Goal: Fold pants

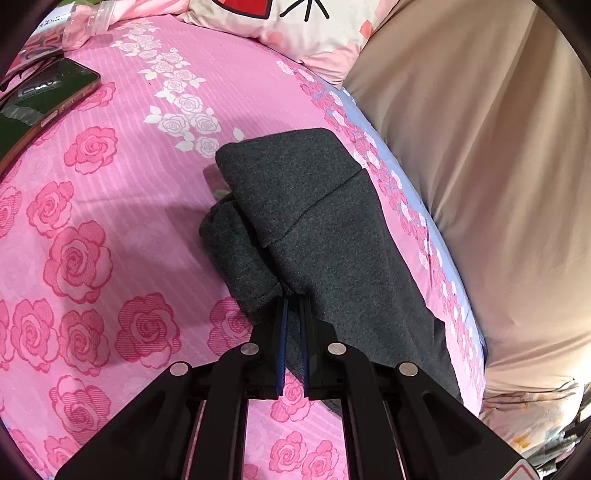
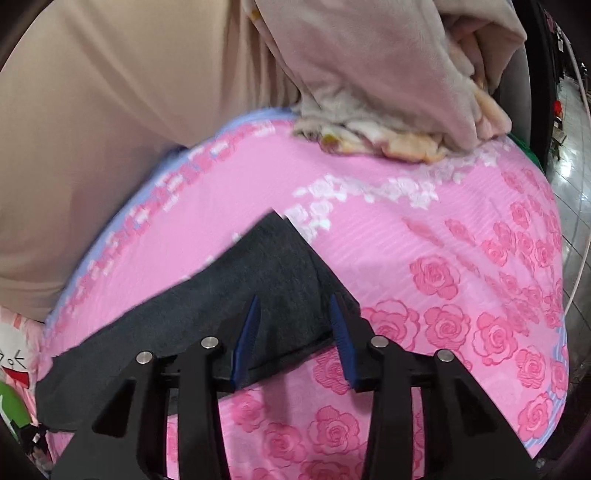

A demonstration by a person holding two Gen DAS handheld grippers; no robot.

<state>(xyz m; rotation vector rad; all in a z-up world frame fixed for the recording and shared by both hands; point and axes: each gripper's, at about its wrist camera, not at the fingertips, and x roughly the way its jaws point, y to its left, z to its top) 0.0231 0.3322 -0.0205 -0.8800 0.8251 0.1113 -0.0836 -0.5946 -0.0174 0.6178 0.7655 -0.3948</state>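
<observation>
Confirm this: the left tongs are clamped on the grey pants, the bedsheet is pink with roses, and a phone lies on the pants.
Not quite. The left wrist view shows the phone lying on the pink rose bedsheet, well apart from the grey pants. The left tongs are indeed clamped on the pants.

Each camera sits just behind its own gripper, looking forward and steeply down at the bed from close in. The left wrist view faces toward the pillow [image 1: 291,26], the right toward the crumpled blanket [image 2: 388,92]. Both share the grey pants [image 1: 317,236] on the pink rose sheet [image 1: 110,206].
</observation>
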